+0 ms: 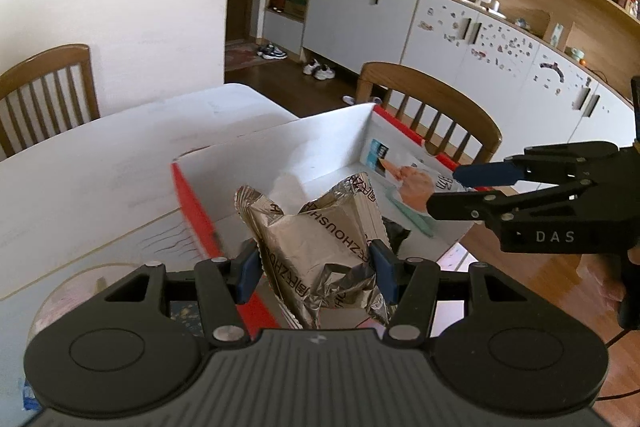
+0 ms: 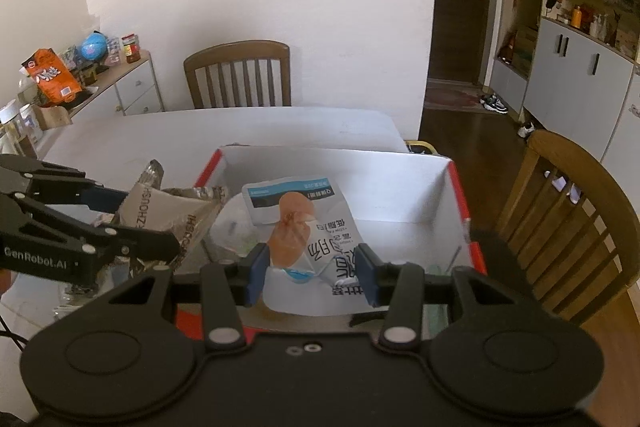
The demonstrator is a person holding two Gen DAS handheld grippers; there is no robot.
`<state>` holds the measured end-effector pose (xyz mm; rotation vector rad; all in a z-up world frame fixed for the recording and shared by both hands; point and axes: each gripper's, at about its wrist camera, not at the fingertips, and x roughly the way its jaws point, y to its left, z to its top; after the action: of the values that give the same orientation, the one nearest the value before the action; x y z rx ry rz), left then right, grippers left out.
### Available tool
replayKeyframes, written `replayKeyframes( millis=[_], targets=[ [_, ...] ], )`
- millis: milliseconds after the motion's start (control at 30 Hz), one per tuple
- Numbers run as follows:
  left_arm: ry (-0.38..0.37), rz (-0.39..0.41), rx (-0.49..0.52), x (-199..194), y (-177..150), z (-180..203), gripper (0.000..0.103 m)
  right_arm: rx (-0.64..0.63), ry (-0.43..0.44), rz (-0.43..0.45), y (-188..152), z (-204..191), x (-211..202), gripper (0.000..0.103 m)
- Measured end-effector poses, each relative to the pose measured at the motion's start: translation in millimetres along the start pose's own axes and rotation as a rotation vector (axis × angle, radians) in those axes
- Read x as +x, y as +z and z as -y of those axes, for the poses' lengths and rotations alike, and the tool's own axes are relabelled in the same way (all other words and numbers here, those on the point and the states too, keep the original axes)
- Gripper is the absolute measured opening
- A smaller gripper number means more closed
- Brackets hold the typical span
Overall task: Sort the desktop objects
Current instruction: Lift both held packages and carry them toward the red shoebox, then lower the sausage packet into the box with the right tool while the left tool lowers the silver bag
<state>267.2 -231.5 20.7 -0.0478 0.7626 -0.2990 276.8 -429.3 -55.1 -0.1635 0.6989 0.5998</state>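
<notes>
My left gripper is shut on a crumpled silver foil packet, held above the near left part of a white box with red edges. My right gripper is shut on a white snack pouch with a blue band and an orange picture, held over the same box. In the left wrist view the right gripper reaches in from the right with that pouch. The left gripper enters the right wrist view from the left, carrying the foil packet.
The box stands on a white table. Wooden chairs stand behind and to the right of the table. A side cabinet with a globe and an orange bag is at the left. Grey cupboards line the far wall.
</notes>
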Motion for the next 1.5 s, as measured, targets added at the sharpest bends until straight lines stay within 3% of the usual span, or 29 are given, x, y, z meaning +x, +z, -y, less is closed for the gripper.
replayKeyframes(
  millis=[433, 500, 567, 700, 1033, 1500],
  targets=[
    [-0.035, -0.072, 0.065, 45, 16, 34, 0.056, 0.035, -0.013, -0.006, 0, 38, 6, 0.046],
    [-0.030, -0.092, 0.082, 55, 16, 37, 0.056, 0.039, 0.000, -0.022, 2, 43, 11, 0.001],
    [-0.025, -0.111, 0.100, 68, 19, 39, 0.056, 0.040, 0.017, -0.056, 5, 46, 22, 0.007],
    [-0.023, -0.163, 0.117, 90, 26, 39, 0.053, 0.039, 0.002, -0.124, 3, 58, 47, 0.007],
    [-0.014, -0.236, 0.162, 118, 22, 42, 0.052, 0.073, 0.008, -0.167, -20, 73, 53, 0.009],
    [-0.052, -0.179, 0.092, 86, 27, 36, 0.052, 0.065, 0.039, -0.149, -15, 70, 40, 0.017]
  ],
)
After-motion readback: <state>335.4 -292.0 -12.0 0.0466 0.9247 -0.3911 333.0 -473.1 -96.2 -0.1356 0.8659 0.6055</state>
